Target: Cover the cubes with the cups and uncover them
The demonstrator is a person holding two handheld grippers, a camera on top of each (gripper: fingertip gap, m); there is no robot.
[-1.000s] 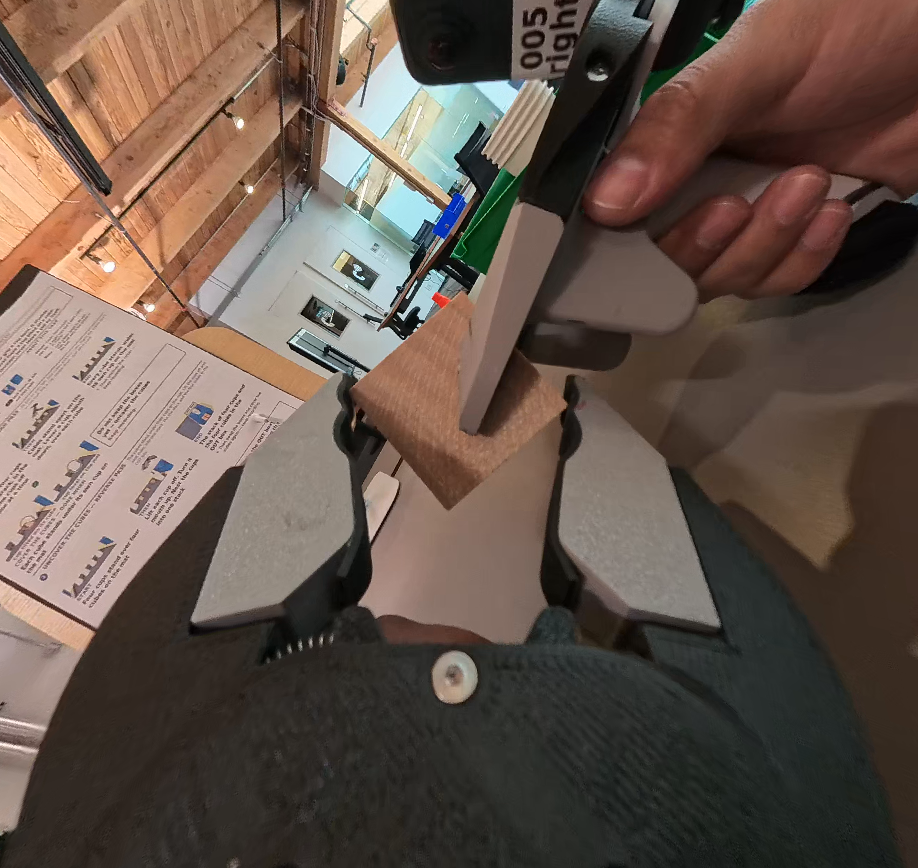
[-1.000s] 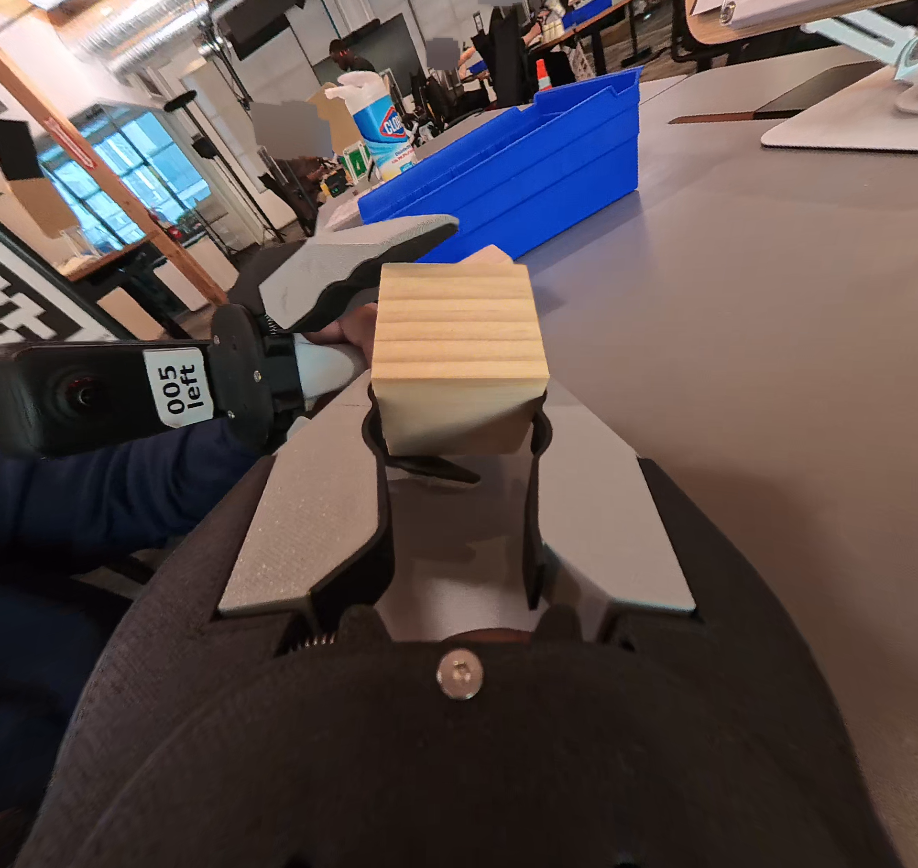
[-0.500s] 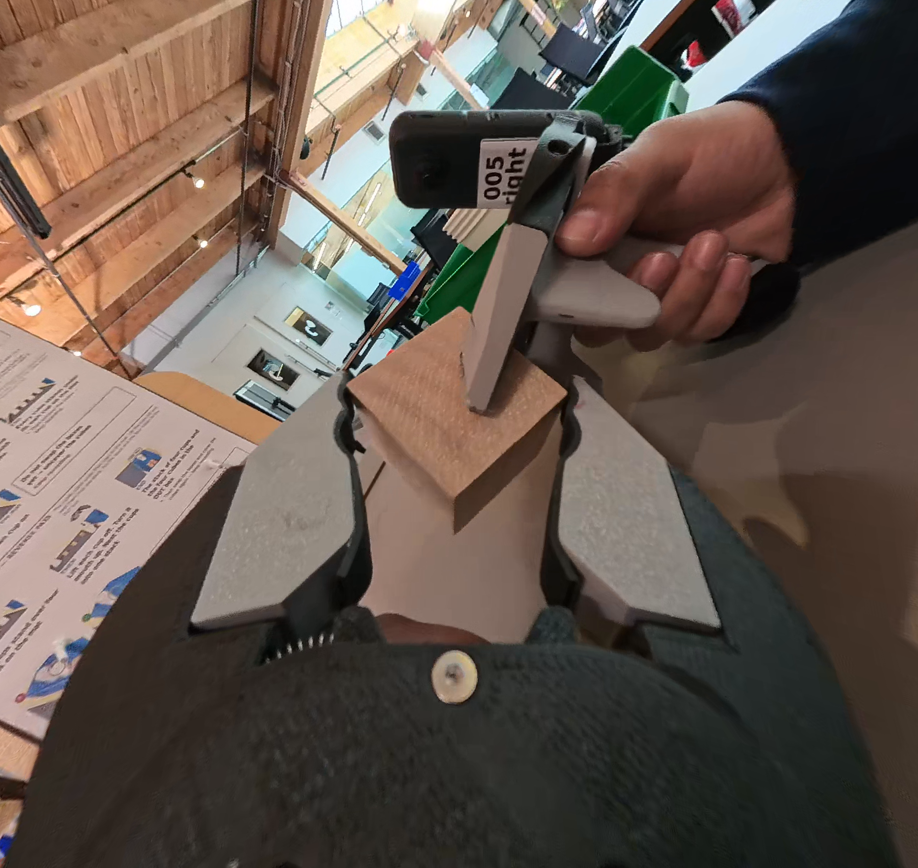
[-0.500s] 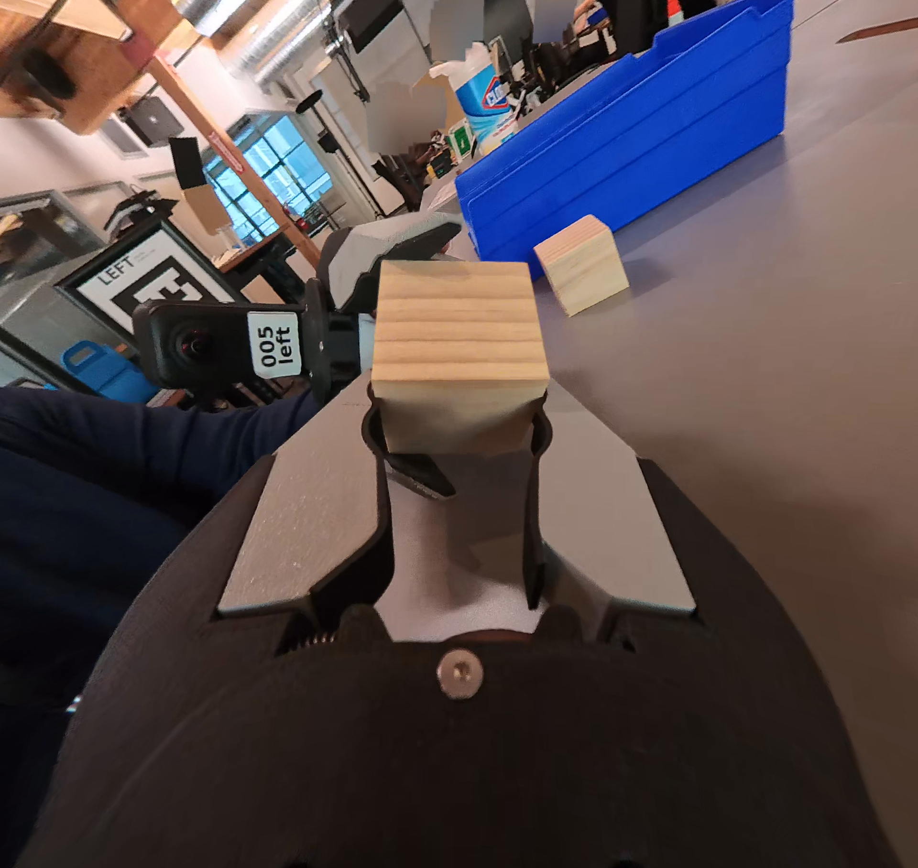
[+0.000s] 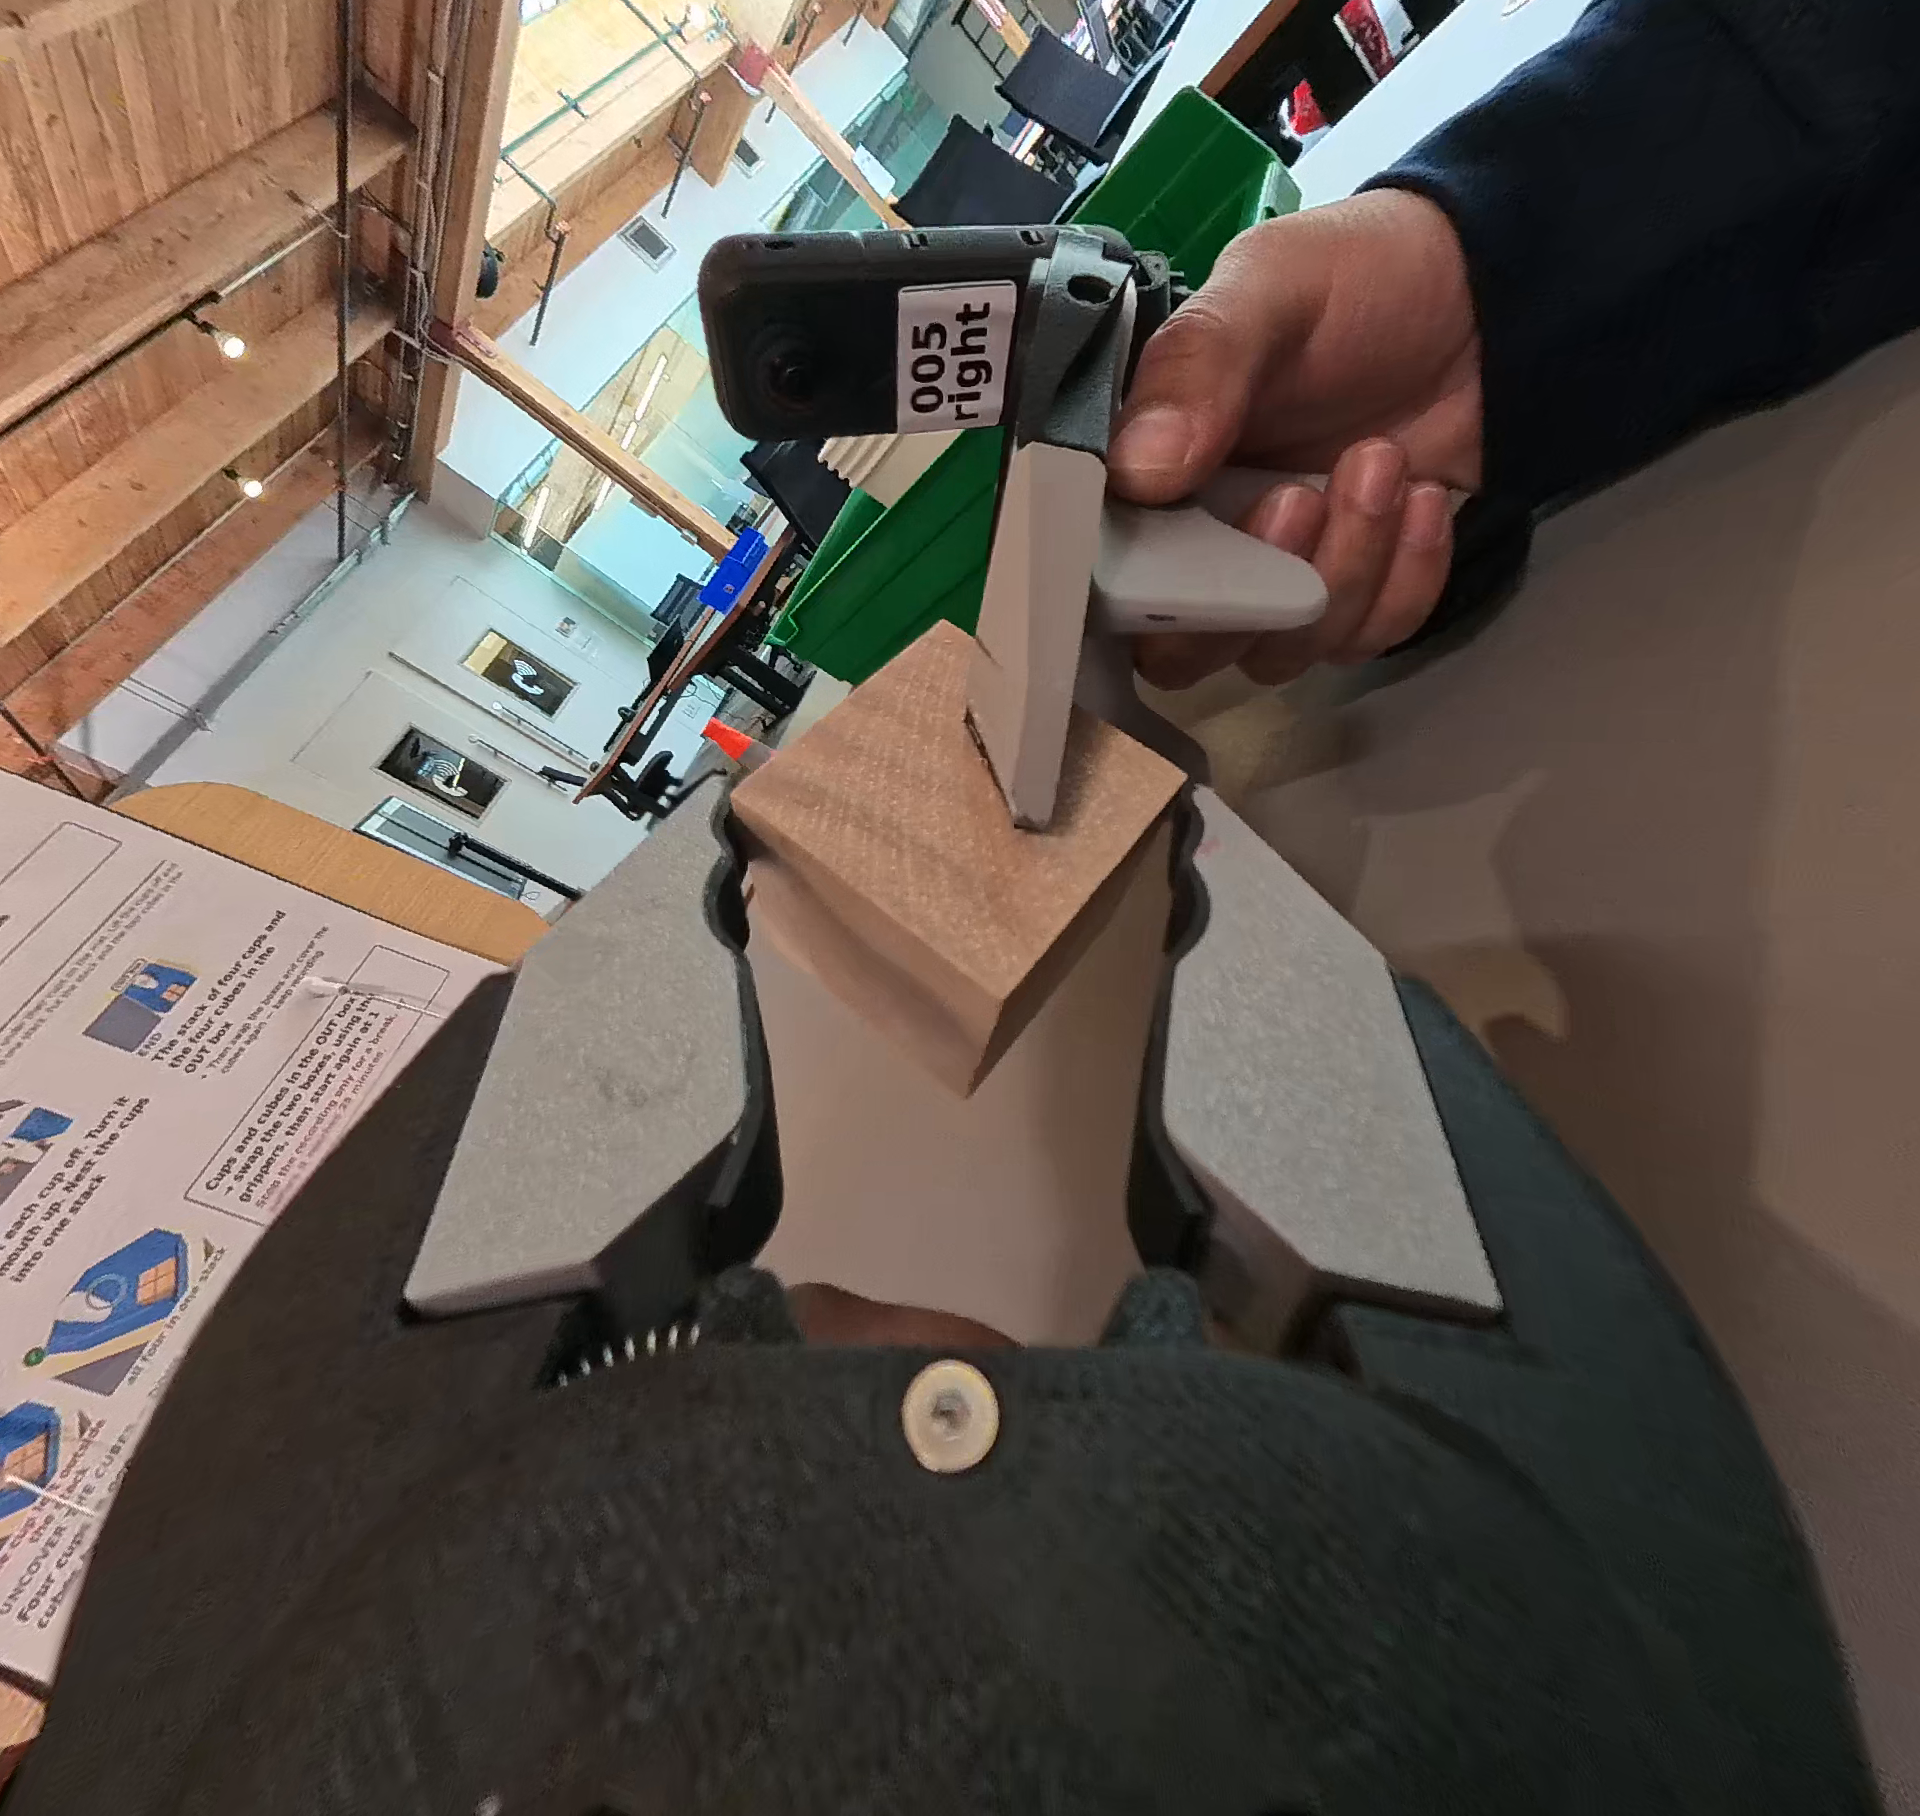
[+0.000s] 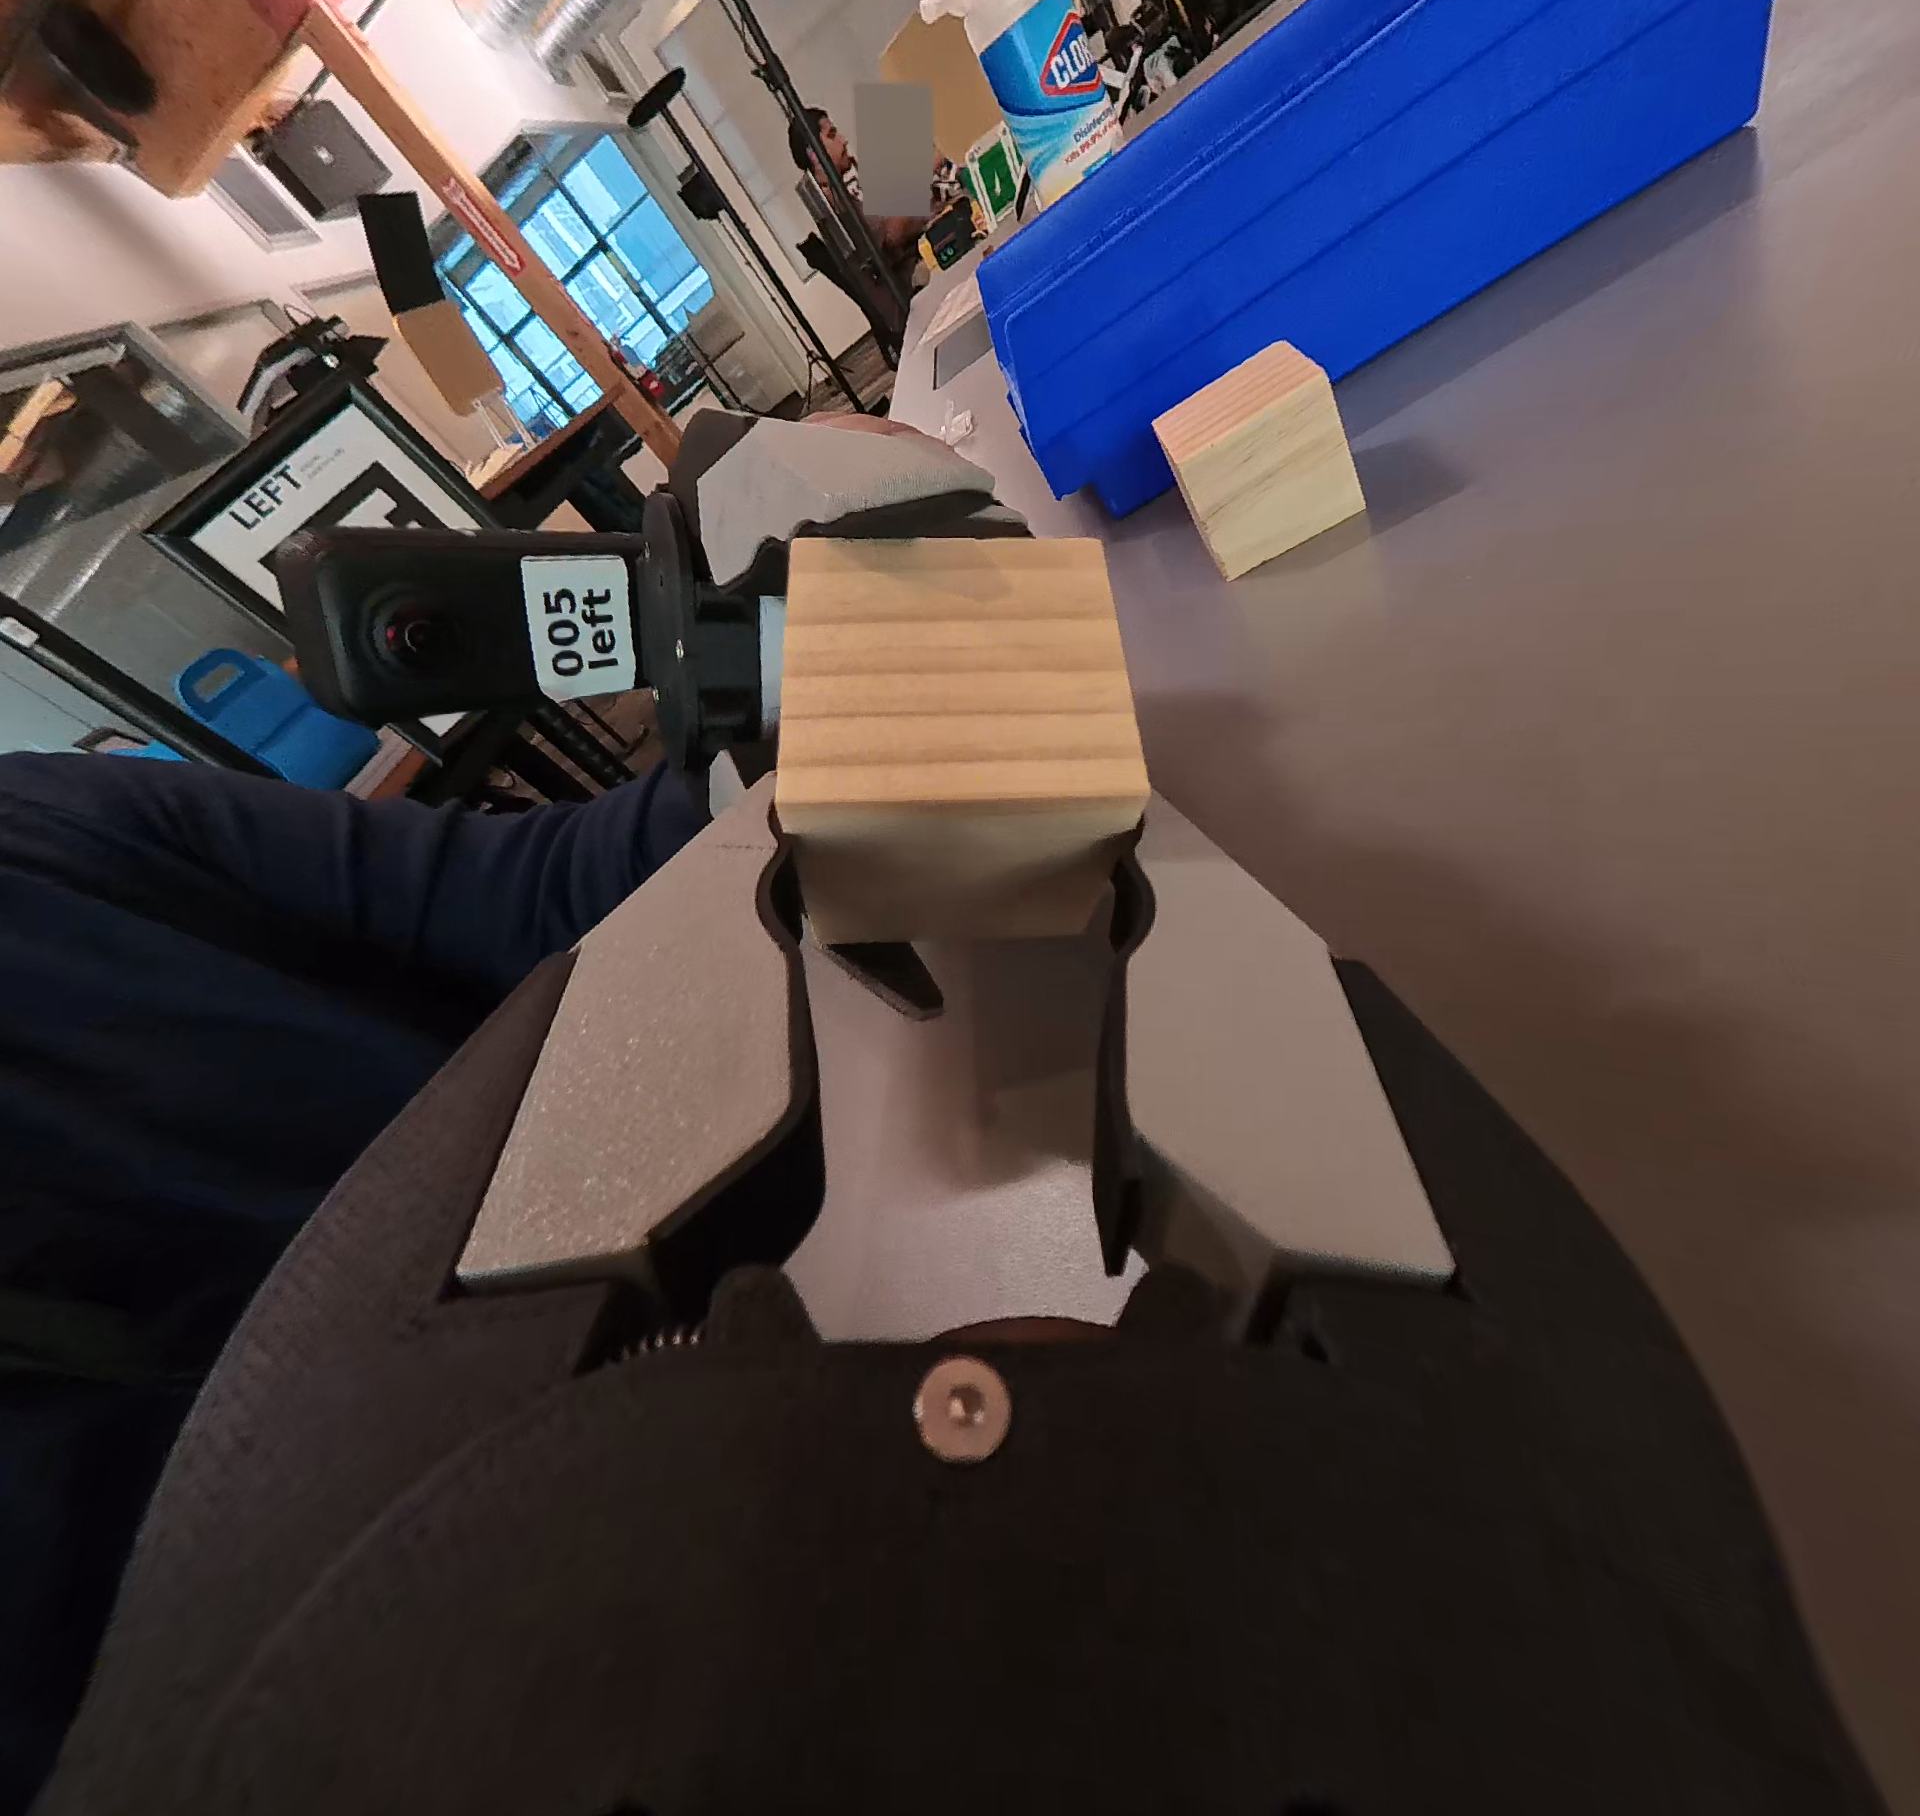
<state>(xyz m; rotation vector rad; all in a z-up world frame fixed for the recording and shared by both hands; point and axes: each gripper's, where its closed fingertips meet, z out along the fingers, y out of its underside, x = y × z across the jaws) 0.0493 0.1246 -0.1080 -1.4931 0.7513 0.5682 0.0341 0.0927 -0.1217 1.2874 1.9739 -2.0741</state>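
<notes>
A pale wooden cube point(image 6: 961, 717) is clamped between the right gripper point(image 6: 956, 878) fingers above the grey table point(image 6: 1558, 831), also sitting between the left gripper's point(image 5: 961, 867) spread fingers, while another cube point(image 6: 1262, 457) rests beside the blue bin point(image 6: 1382, 177).

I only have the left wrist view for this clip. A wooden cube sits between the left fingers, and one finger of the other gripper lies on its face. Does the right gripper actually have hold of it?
Observer: Yes. In the right wrist view, the right gripper has both pads pressed against opposite sides of the cube.
Operator: Are any other cubes out? I see none from here.
Observer: There is one more. A second cube rests on the grey table, close in front of a blue bin.
</notes>
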